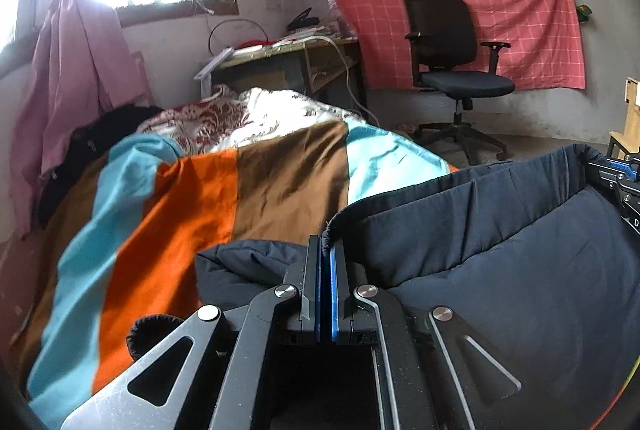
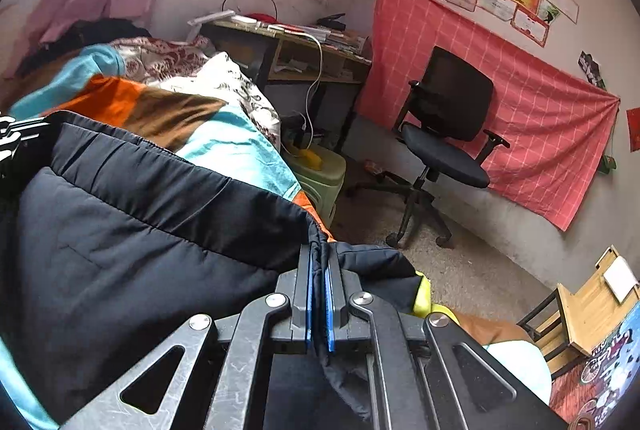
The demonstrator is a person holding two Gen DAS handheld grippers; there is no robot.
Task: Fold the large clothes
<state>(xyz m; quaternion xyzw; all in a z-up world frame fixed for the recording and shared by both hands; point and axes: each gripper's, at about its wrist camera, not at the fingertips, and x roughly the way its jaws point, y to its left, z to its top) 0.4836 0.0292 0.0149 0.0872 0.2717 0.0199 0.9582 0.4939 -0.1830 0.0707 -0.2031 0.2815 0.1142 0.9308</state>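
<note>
The dark navy jacket [image 1: 500,230] was quilted, matt cloth with stitched channels. The striped bedcover [image 1: 192,197] beneath it looked like smooth woven cloth with a faint sheen. The left gripper [image 1: 327,262] had scuffed brushed-metal links, matt black plastic fingers and glossy blue pads; the right gripper [image 2: 319,270] matched. The table [image 2: 304,41] was bare wood, the floor [image 2: 460,270] rough.

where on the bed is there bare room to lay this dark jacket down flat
The striped blanket lies bare across its orange and brown bands, between the dark jacket held in both grippers and the floral quilt. That is the widest free patch. Crowded: the bed's far end, with the quilt and black clothes below the pink garment.
</note>
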